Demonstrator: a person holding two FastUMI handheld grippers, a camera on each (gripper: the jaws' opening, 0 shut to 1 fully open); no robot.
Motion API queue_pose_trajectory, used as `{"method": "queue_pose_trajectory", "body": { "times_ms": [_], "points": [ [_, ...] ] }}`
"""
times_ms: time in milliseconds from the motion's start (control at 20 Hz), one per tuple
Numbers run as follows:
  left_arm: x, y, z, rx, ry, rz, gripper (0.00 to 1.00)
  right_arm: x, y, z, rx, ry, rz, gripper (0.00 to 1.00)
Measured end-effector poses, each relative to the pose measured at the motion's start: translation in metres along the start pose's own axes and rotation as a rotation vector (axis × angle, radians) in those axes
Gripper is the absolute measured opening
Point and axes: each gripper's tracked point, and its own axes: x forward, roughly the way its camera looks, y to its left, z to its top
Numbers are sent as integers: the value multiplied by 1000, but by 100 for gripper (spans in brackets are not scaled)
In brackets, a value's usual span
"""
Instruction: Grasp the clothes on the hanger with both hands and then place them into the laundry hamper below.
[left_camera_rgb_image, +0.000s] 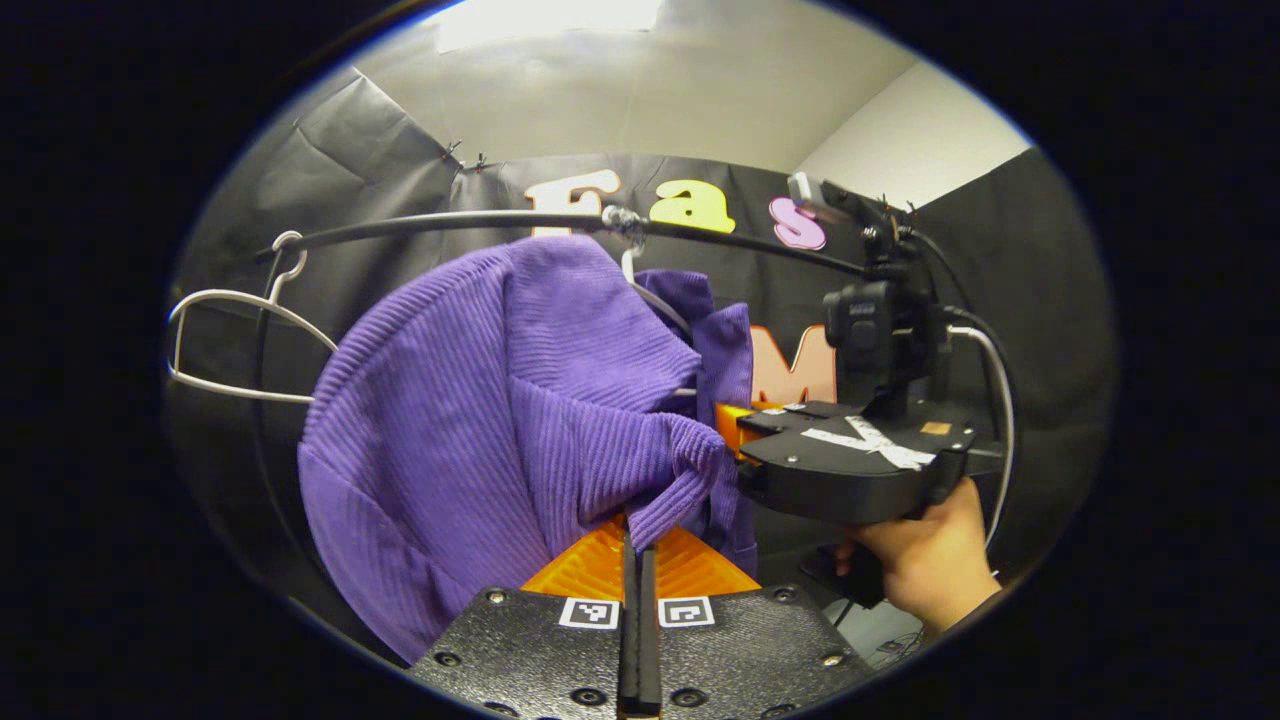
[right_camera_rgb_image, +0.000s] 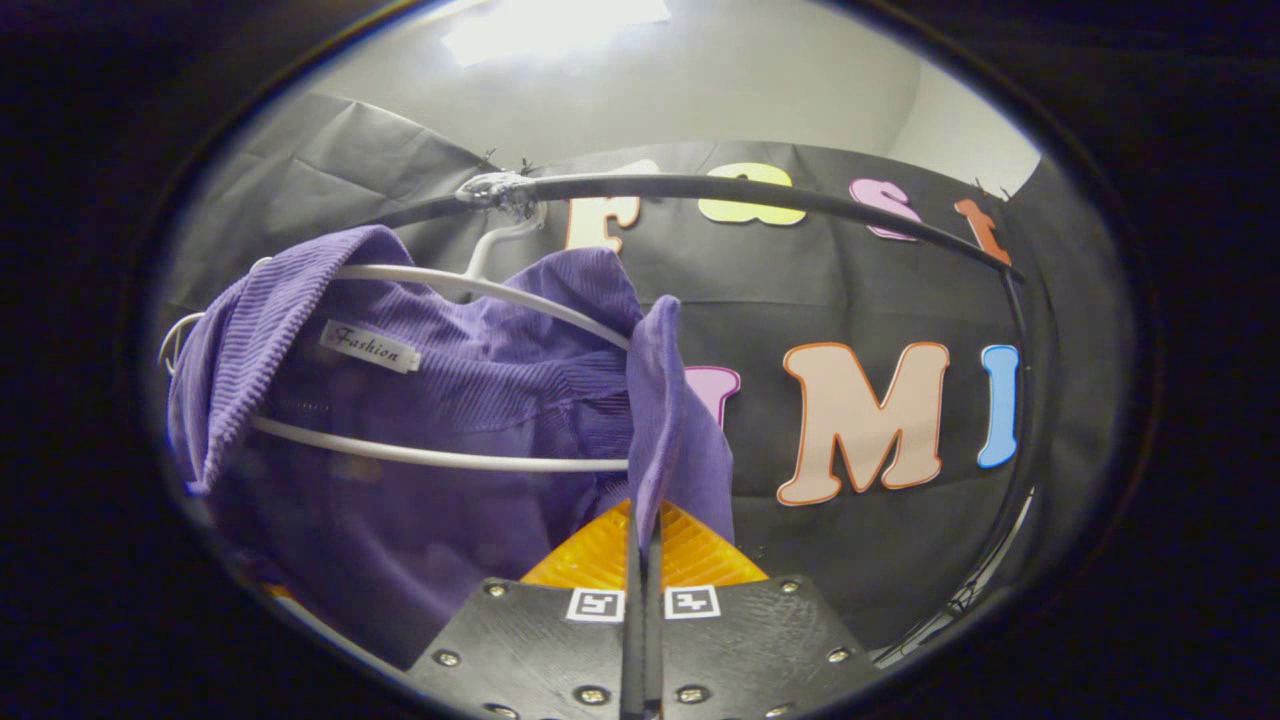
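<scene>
My left tool (left_camera_rgb_image: 637, 545) and right tool (right_camera_rgb_image: 645, 535) are each clamped together on the purple garment (left_camera_rgb_image: 480, 420), draped over the white hanger (right_camera_rgb_image: 440, 455) on the rail (right_camera_rgb_image: 760, 190); I judge lifting both evenly should free it.

A purple ribbed garment (right_camera_rgb_image: 420, 400) hangs on a white hanger (right_camera_rgb_image: 440, 455) from a black rail (right_camera_rgb_image: 760, 188).

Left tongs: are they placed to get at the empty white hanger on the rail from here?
Probably not directly. The left tongs are closed on the purple garment, which hangs between them and the empty white hanger farther along the rail. They'd have to release first.
</scene>
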Motion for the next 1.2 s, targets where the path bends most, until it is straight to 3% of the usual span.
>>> {"method": "queue_pose_trajectory", "body": {
  "times_ms": [150, 450, 750, 950, 1100, 1200],
  "points": [
    [-21, 9, 16, -12, 8, -67, 0, 3, -9, 8, 7, -9, -41, 1],
    [-58, 71, 59, 10, -50, -65, 2, 8, -35, 44, -7, -86, -154, 0],
    [-63, 134, 89, -9, -87, -1, 0, 11, -42, 71, -81, -164, -233, 0],
    [-49, 195, 95, -28, -130, 157, 0, 20, -40, 82, -93, -204, -247, 0],
    [-32, 194, 87, -55, -96, 134, 0, 28, -37, 83, -132, -216, -266, 0],
    [-30, 206, 99, -21, -129, 169, 0, 32, -44, 87, -157, -223, -287, 0]
  ]
}}
